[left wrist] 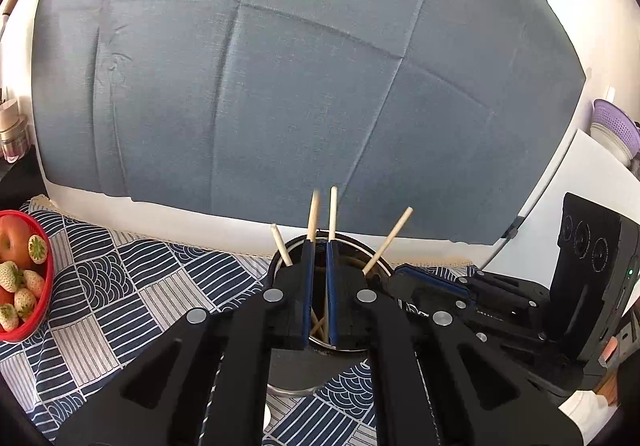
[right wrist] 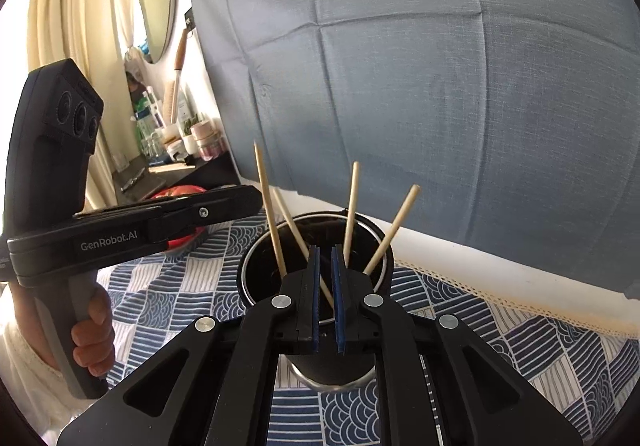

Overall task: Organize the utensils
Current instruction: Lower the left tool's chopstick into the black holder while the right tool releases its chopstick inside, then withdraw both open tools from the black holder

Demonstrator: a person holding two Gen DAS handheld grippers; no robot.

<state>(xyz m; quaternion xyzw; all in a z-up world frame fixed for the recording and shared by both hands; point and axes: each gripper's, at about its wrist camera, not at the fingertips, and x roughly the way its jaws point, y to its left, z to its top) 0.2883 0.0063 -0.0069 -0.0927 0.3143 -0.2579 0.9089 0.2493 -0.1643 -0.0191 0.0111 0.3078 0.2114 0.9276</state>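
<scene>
Both grippers hover over the black cup (right wrist: 316, 278) of chopsticks (right wrist: 351, 214), jaws slightly parted, gripping nothing. Only the left wrist view shows the red fruit basket (left wrist: 38, 310).

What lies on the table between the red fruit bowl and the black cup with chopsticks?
Only the patterned tablecloth lies between the red bowl and the black cup; the left wrist view shows no utensil there.

Matte black left tool (left wrist: 319, 246) and right tool (right wrist: 325, 252) with blue finger pads, round silver pivot screws, white "GenRobot.AI" lettering; bare hand (right wrist: 93, 330), cream sleeve.
</scene>
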